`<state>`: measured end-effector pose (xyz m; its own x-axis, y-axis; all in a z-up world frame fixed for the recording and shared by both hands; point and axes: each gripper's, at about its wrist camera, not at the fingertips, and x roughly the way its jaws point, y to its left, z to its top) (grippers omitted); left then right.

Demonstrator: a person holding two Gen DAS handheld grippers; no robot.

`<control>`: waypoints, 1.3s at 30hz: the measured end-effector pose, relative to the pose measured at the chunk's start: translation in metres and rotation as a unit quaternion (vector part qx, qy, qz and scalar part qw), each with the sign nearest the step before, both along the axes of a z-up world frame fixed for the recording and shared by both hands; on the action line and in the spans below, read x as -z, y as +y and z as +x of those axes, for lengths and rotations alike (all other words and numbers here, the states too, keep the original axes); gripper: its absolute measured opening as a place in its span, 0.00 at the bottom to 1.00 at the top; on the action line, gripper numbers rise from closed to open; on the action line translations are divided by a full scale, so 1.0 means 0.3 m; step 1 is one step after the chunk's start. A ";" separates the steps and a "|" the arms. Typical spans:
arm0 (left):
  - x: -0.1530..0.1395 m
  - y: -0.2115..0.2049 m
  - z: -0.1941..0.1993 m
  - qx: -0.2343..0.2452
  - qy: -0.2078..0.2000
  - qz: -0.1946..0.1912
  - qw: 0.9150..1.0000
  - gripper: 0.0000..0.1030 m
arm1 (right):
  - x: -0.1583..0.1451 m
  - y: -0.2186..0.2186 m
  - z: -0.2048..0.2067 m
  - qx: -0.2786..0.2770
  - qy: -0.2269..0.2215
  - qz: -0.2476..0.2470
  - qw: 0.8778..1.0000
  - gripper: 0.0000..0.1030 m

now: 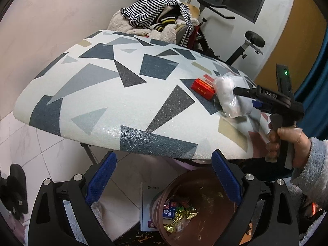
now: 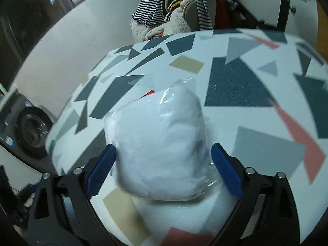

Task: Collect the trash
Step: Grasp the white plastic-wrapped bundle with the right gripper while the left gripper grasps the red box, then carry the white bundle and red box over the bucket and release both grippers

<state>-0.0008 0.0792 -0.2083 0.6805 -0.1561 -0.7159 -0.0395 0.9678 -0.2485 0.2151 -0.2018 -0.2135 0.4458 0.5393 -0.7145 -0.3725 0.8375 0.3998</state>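
Observation:
A white fluffy wad in a clear plastic bag (image 1: 225, 96) lies on the patterned table (image 1: 123, 94) beside a red box (image 1: 203, 89). My right gripper (image 1: 239, 98), held in a hand with a fleecy sleeve, reaches over it. In the right wrist view the bag (image 2: 160, 143) fills the gap of the right gripper (image 2: 163, 149), and both blue pads (image 2: 102, 168) lie against its sides. My left gripper (image 1: 164, 157) stands open and holds nothing. It hangs in front of the table's near edge, above a brown bin (image 1: 205, 188) with several wrappers in it.
A heap of clothes with a striped top (image 1: 155, 14) sits on a chair behind the table. An exercise bike (image 1: 244, 47) stands at the back right. A white box (image 1: 146, 205) lies on the tiled floor beside the bin, and dark slippers (image 1: 14, 190) lie at the left.

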 end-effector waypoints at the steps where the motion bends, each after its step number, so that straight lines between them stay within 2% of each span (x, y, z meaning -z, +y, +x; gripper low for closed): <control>1: 0.000 -0.007 0.010 0.005 0.002 0.003 1.000 0.89 | -0.004 -0.006 -0.007 -0.002 -0.003 0.002 1.000 0.74; 2: 0.000 -0.016 0.019 0.008 0.003 0.005 1.000 0.89 | -0.001 -0.008 -0.013 -0.003 -0.004 0.002 1.000 0.71; 4: -0.003 -0.027 0.041 0.017 0.003 0.008 1.000 0.89 | -0.009 -0.018 -0.033 -0.004 -0.011 0.004 1.000 0.59; 7: -0.017 -0.054 0.086 0.034 -0.001 0.013 0.999 0.89 | -0.033 -0.046 -0.078 0.004 -0.031 0.009 0.999 0.54; 11: -0.051 -0.113 0.178 0.073 -0.011 0.018 0.997 0.89 | -0.073 -0.090 -0.116 0.029 -0.058 -0.005 0.998 0.52; 14: -0.075 -0.174 0.279 0.112 -0.019 0.028 0.993 0.89 | -0.099 -0.136 -0.128 0.055 -0.062 -0.014 0.996 0.52; 17: -0.082 -0.247 0.407 0.149 -0.026 0.062 0.987 0.89 | -0.113 -0.176 -0.126 0.070 -0.060 -0.016 0.996 0.52; 21: -0.059 -0.329 0.579 0.185 -0.008 0.095 0.978 0.89 | -0.130 -0.240 -0.137 0.085 -0.057 -0.025 0.994 0.52; 26: -0.023 -0.399 0.754 0.195 0.015 0.121 0.973 0.89 | -0.140 -0.300 -0.155 0.094 -0.057 -0.030 0.993 0.52; 32: 0.055 -0.427 0.871 0.178 0.060 0.139 0.972 0.89 | -0.143 -0.319 -0.169 0.097 -0.056 -0.032 0.993 0.52; 34: 0.083 -0.425 0.879 0.179 0.079 0.134 0.971 0.79 | -0.142 -0.320 -0.177 0.095 -0.056 -0.033 0.993 0.52; 35: 0.098 -0.428 0.874 0.184 0.090 0.143 0.968 0.66 | -0.142 -0.321 -0.179 0.095 -0.055 -0.033 0.993 0.52; 36: 0.097 -0.431 0.862 0.186 0.084 0.154 0.967 0.61 | -0.141 -0.322 -0.186 0.094 -0.054 -0.031 0.994 0.52; 39: 0.082 -0.421 0.818 0.192 0.082 0.150 0.966 0.59 | -0.143 -0.317 -0.197 0.092 -0.054 -0.030 0.994 0.52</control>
<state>0.2447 -0.0470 -0.2329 0.4871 -0.1443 -0.8614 0.3226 0.9462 0.0239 0.1562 -0.2968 -0.1704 0.6085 0.3996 -0.6856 -0.2485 0.9164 0.3137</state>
